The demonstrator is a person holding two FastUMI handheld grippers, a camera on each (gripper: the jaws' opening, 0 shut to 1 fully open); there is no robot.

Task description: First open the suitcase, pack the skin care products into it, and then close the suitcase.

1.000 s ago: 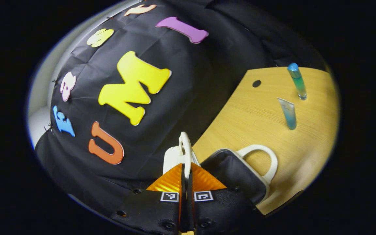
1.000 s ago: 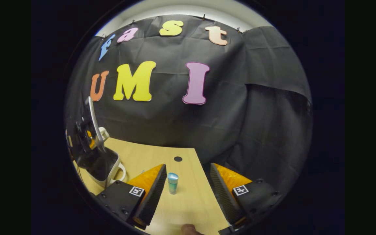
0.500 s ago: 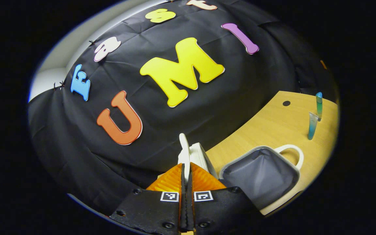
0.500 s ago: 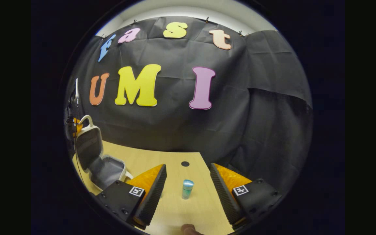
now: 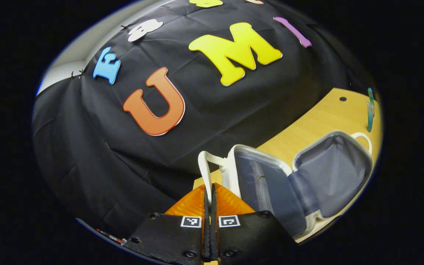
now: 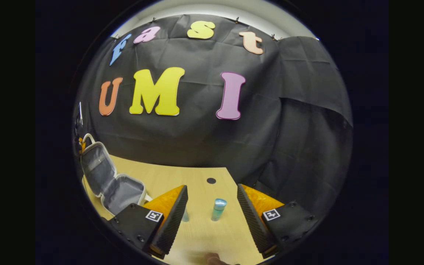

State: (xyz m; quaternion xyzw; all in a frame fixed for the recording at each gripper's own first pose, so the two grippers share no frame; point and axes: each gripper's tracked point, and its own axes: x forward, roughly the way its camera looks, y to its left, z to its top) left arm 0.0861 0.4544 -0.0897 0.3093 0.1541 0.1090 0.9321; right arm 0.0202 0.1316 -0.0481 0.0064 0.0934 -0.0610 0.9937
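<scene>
left gripper (image 5: 209, 191) is pinched on the lid handle (image 5: 205, 173), holding the suitcase (image 5: 300, 184) open on the table (image 5: 307, 127) — opening looks all but done. right gripper (image 6: 212, 206) is spread wide, hanging over the table with the bottle (image 6: 218, 209) standing between its fingers; a tube (image 6: 185, 216) stands just beside. next, i'd judge: lower, close on the bottle, carry it left into the case.
</scene>
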